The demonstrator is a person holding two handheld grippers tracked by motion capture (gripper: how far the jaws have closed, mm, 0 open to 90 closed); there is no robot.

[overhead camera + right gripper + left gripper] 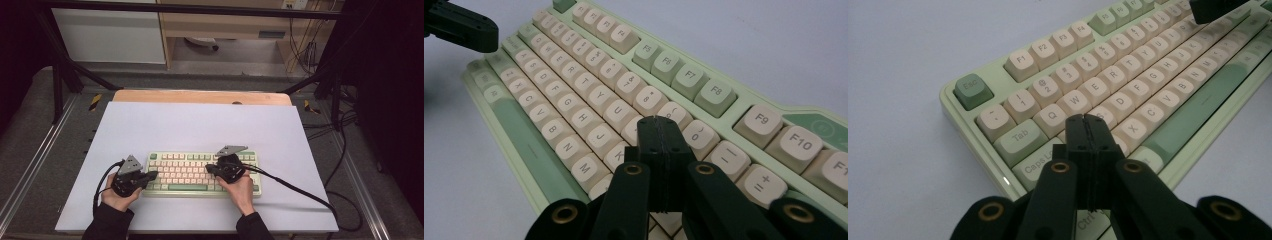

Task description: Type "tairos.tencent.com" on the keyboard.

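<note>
A pale green mechanical keyboard with cream and sage keycaps (202, 173) is lying near the front edge of the white-topped table (200, 125), squarely before the person. The left hand-held gripper (152, 175) is hovering over the keyboard's left end, its jaws pressed together with nothing between them; in the left gripper view its tip (1084, 120) is sitting above the keys around A and S. The right hand-held gripper (210, 169) is likewise closed on nothing, poised over the right half near K and L (659, 122). Typing seems to be the step in hand. Doing it well probably means lowering one closed tip straight onto the middle of a single keycap, so neighbouring keys are not being caught, then lifting cleanly.
</note>
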